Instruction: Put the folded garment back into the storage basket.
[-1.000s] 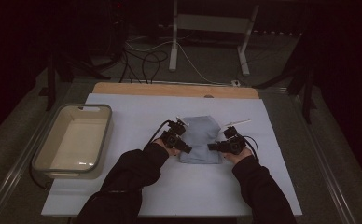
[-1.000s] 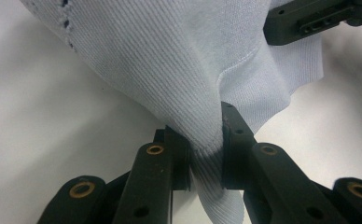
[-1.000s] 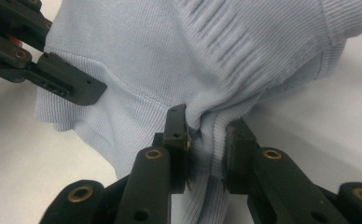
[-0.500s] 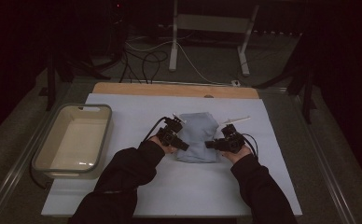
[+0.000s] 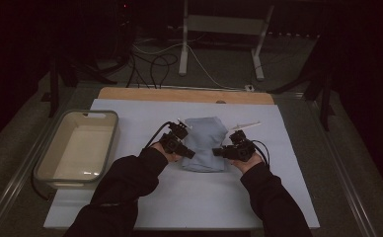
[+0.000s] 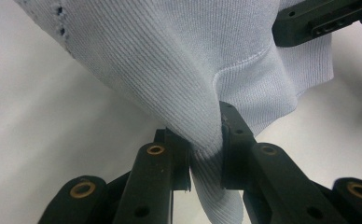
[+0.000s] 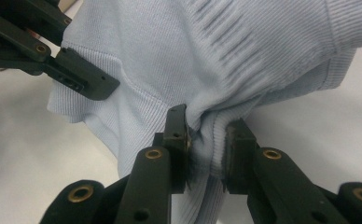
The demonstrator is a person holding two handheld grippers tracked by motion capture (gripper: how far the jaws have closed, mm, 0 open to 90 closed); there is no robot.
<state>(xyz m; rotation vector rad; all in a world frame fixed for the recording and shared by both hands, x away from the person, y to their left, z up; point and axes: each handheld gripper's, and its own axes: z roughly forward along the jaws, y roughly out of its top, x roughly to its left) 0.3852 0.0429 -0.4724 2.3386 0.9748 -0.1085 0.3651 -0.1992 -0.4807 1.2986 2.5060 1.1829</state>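
Note:
A pale blue ribbed knit garment [image 5: 207, 140] lies bunched in the middle of the white sheet [image 5: 189, 197]. My left gripper [image 5: 189, 153] is shut on its left edge; in the left gripper view the garment [image 6: 170, 70] is pinched between the black jaws of my left gripper [image 6: 206, 149] and hangs lifted off the sheet. My right gripper [image 5: 218, 152] is shut on the right edge; in the right gripper view a fold of the garment [image 7: 226, 56] is squeezed in my right gripper [image 7: 207, 144]. Each gripper view also shows the other gripper's jaw near the cloth.
A clear plastic tub [image 5: 76, 148] stands at the left of the table. A wooden board edge [image 5: 184, 95] runs along the far side. A thin white stick [image 5: 246, 126] lies right of the garment. Cables and a metal stand [image 5: 219, 29] are on the floor beyond.
Both grippers have risen a little and moved slightly away from me, lifting the near edge of the garment off the sheet so the cloth bunches up.

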